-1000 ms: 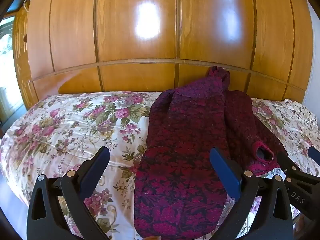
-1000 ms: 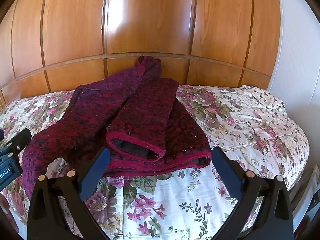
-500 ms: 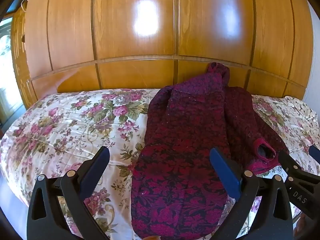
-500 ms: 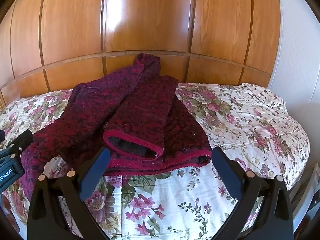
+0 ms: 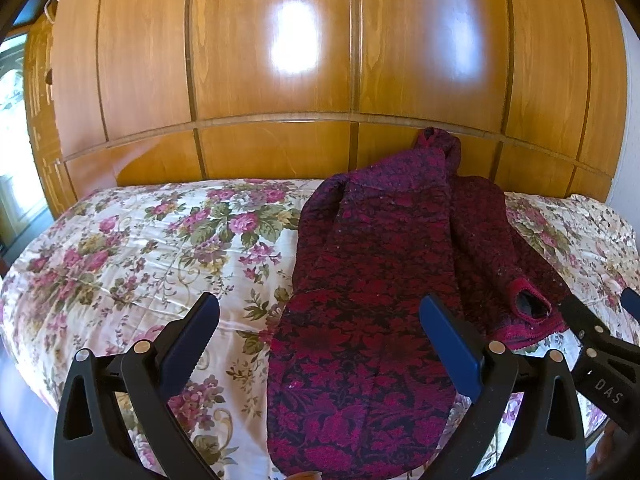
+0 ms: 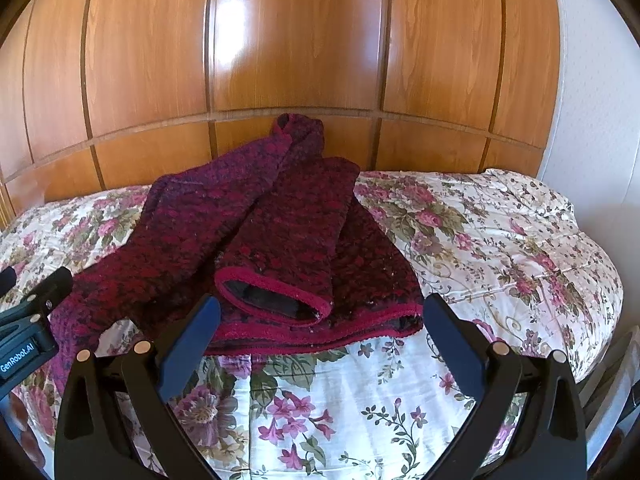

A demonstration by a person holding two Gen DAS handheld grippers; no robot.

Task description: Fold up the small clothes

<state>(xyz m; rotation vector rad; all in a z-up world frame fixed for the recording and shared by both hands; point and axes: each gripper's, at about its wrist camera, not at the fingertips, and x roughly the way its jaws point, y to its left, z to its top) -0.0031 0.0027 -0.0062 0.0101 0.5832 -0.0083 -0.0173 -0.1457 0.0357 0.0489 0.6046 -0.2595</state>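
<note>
A dark red and purple knit sweater lies on the flowered bedspread, its collar propped against the wooden headboard. One sleeve is folded over the body, cuff toward me; the other sleeve runs down to the bed's near edge. My left gripper hovers open above that long sleeve, touching nothing. In the right wrist view my right gripper stands open just in front of the sweater's hem, nothing between its fingers. Each gripper shows at the edge of the other's view.
A tall glossy wooden panel wall rises behind the bed. A white wall stands at the right. The bedspread spreads out flat left and right of the sweater. A window shines at far left.
Both views have crept slightly closer to the sweater and shifted a little. The sweater lies as before and both grippers stay open.
</note>
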